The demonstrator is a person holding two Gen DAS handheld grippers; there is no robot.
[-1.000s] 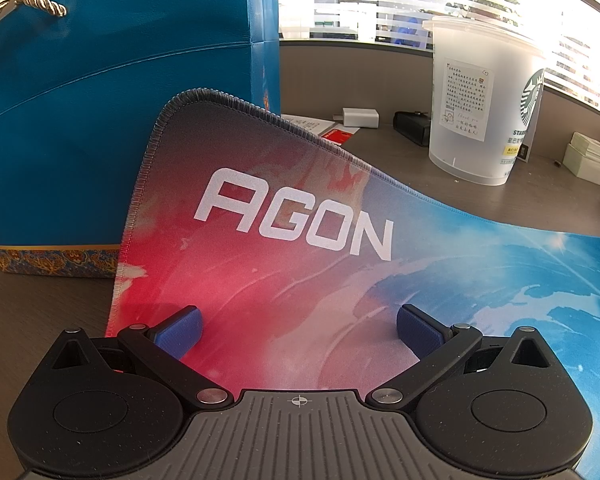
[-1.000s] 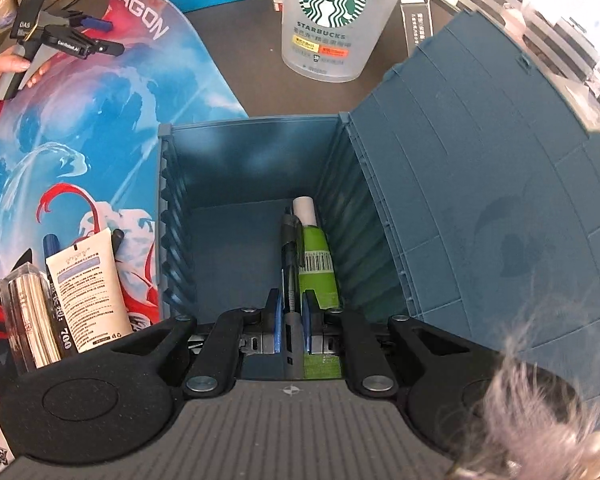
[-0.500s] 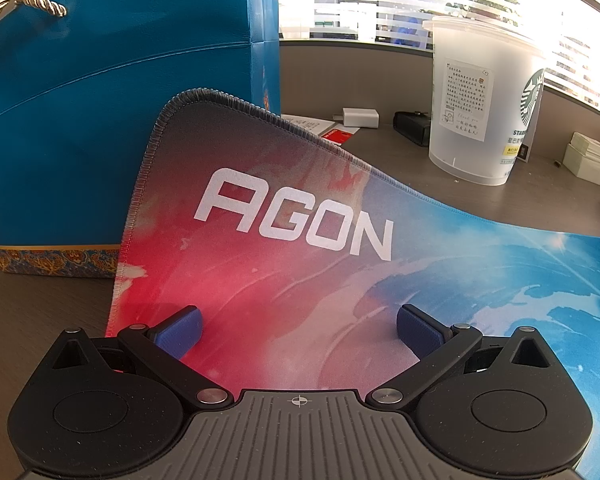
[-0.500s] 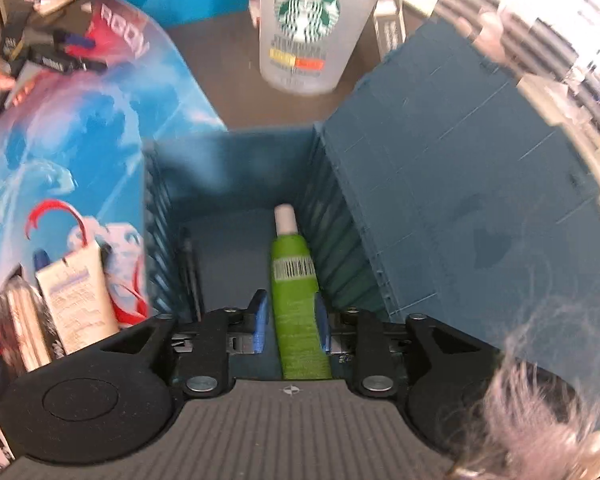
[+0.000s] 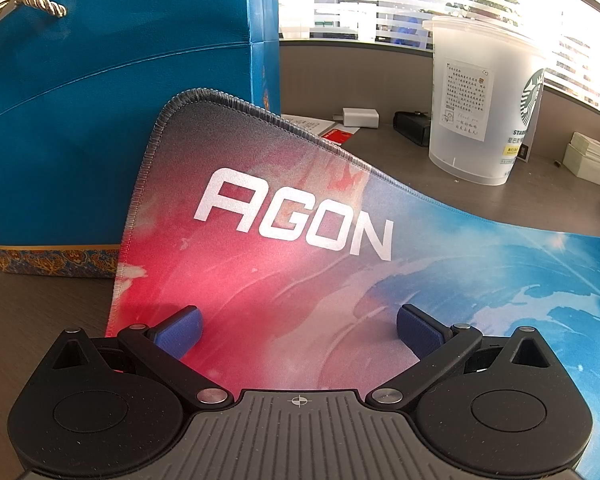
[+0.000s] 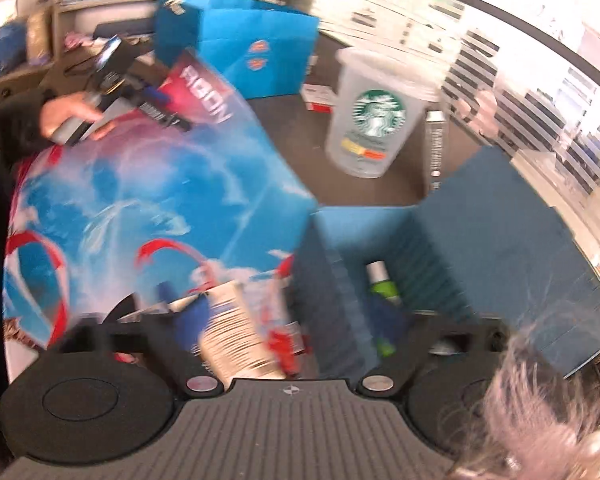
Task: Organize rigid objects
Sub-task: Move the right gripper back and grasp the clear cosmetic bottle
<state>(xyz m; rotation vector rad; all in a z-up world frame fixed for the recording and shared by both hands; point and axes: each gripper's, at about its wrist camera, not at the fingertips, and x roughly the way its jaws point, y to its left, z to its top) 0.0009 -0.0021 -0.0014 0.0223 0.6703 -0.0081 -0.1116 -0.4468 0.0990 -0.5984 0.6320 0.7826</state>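
My right gripper (image 6: 288, 320) hangs over the left wall of the dark blue storage box (image 6: 328, 280), and its jaws are opening wide. A white tube (image 6: 236, 328) lies on the mat below the gap, and no pad presses on it. Inside the box lies a green tube (image 6: 384, 288). The picture is blurred by motion. My left gripper (image 5: 298, 330) stands open and empty over the red and blue AGON mat (image 5: 300, 240). In the right wrist view the left gripper (image 6: 140, 92) shows far left, held by a hand (image 6: 72, 112).
The box's open lid (image 6: 500, 240) leans away to the right. A clear Starbucks cup (image 5: 484, 100) stands behind the mat. A tall blue gift bag (image 5: 100, 120) props up the mat's far corner. Small white boxes (image 5: 588, 156) sit at the far right.
My right gripper let go of the black pen inside the box, opened wide and swung left towards the mat and the white tube. The left gripper has not moved.
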